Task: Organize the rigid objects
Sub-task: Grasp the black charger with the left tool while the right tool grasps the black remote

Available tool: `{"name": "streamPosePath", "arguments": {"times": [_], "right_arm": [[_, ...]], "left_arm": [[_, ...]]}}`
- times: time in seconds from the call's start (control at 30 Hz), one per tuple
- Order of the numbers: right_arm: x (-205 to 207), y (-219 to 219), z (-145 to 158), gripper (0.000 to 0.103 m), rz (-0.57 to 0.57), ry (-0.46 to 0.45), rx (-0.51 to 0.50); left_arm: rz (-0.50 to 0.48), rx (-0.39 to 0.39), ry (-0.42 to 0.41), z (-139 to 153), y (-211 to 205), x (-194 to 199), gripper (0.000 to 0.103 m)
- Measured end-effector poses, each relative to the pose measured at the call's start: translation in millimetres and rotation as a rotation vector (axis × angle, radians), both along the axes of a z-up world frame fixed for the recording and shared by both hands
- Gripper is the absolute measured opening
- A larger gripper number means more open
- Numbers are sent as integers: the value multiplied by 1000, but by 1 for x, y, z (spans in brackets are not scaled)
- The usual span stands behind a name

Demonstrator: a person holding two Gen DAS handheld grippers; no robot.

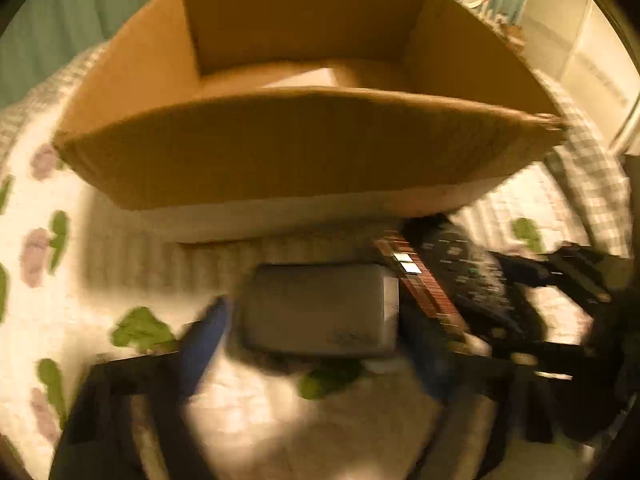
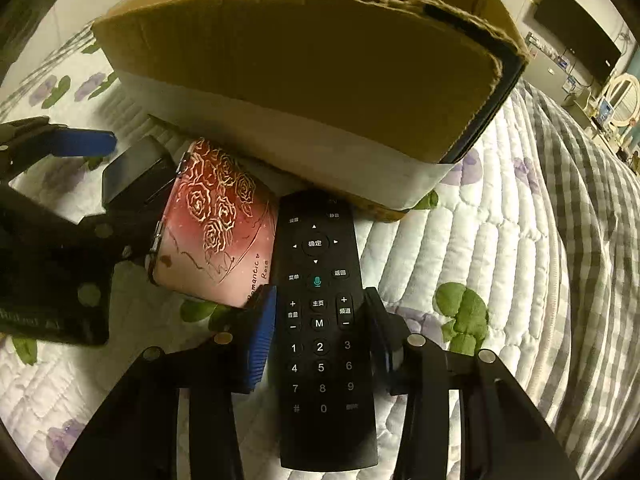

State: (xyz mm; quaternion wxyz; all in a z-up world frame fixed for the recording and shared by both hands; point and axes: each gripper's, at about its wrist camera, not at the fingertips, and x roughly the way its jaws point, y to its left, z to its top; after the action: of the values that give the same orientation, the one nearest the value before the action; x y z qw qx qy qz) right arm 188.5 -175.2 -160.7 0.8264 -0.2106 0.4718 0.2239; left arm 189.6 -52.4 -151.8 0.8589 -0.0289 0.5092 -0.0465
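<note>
An open cardboard box (image 1: 304, 148) stands on the quilted bed; it also fills the top of the right wrist view (image 2: 304, 80). My left gripper (image 1: 316, 328) has its blue fingers on both sides of a grey rectangular case (image 1: 320, 308) and looks shut on it; the view is blurred. The same case shows dark in the right wrist view (image 2: 132, 176). My right gripper (image 2: 320, 328) is shut on a black remote control (image 2: 320, 320) lying on the quilt. A pink rose-patterned tin (image 2: 216, 232) lies between remote and case, its edge visible in the left wrist view (image 1: 420, 284).
The floral quilt (image 2: 460, 264) covers the bed, with a grey checked blanket (image 2: 580, 184) to the right. A TV (image 2: 576, 44) and a round mirror (image 2: 620, 96) stand far behind. The left gripper body (image 2: 52, 248) sits close left of the tin.
</note>
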Motion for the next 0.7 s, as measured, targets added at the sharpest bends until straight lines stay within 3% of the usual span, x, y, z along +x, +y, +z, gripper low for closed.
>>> {"name": "streamPosePath", "arguments": {"times": [0.23,0.47,0.7], "right_arm": [[-6,-3,10,41,5,34,21],[-19,-10,32,41,28,26,-21],[-47,-34,62,41,25,-2,-37]], "left_arm": [[-12,58,-2,5,-3,-10,73],[5,102,-28,24,9,-36,72],[9,89,-64,49,28,-58,72]]}}
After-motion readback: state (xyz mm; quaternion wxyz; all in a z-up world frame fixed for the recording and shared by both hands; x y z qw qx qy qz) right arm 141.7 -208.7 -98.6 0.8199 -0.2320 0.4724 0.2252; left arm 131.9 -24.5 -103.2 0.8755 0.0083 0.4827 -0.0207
